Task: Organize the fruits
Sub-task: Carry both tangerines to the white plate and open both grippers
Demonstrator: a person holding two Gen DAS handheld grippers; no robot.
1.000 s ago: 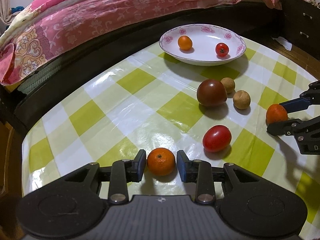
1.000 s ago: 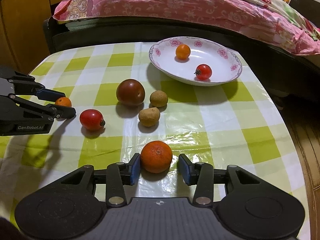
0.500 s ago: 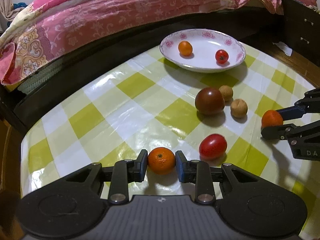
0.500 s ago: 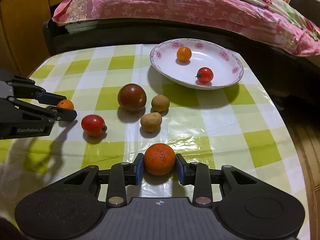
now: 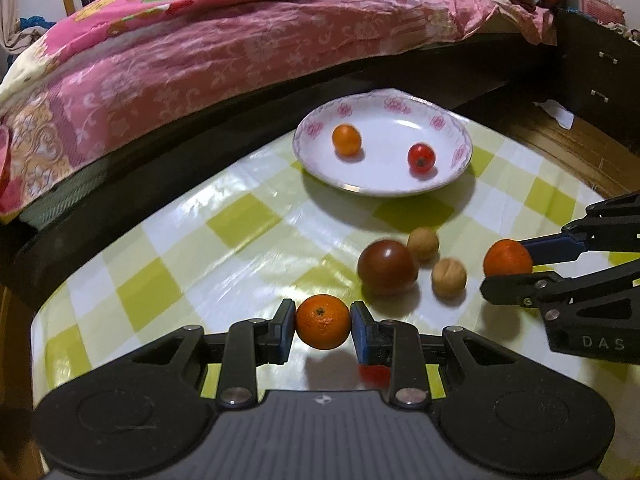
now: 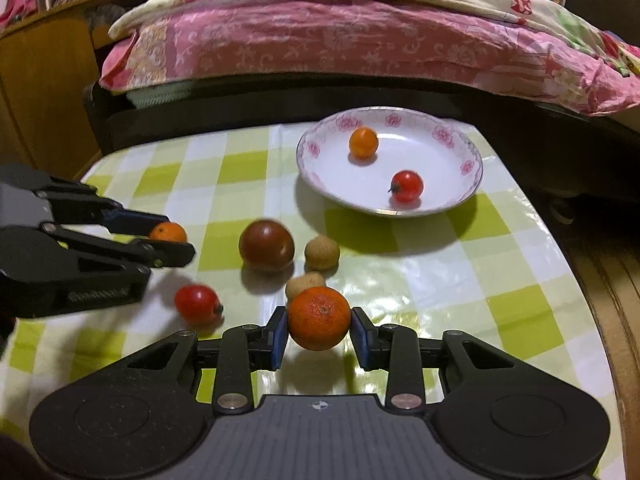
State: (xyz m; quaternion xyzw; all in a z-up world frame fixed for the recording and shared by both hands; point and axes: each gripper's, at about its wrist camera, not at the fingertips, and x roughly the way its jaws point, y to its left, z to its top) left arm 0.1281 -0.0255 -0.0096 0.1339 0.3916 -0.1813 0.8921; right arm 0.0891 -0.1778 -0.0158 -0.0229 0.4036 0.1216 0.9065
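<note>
My left gripper (image 5: pixel 323 322) is shut on a small orange mandarin (image 5: pixel 323 322) and holds it just above the checked tablecloth. My right gripper (image 6: pixel 319 318) is shut on a larger orange (image 6: pixel 319 318), also lifted off the cloth. Each gripper shows in the other's view, the right gripper (image 5: pixel 508 270) with its orange (image 5: pixel 507 258) and the left gripper (image 6: pixel 176 240) with its mandarin (image 6: pixel 168 233). At the far side stands a white flowered plate (image 5: pixel 460 148), which holds a small orange fruit (image 5: pixel 346 140) and a cherry tomato (image 5: pixel 421 158).
On the cloth lie a dark brown tomato (image 6: pixel 266 245), two tan round fruits (image 6: pixel 322 253) (image 6: pixel 304 283) and a red tomato (image 6: pixel 198 304). A bed with a pink quilt (image 6: pixel 360 40) runs along the far table edge. The table's right edge (image 6: pixel 576 280) drops to a wooden floor.
Both grippers closed on their oranges and lifted them off the cloth. The left gripper moved forward toward the plate, so the red tomato is now mostly hidden under its right finger.
</note>
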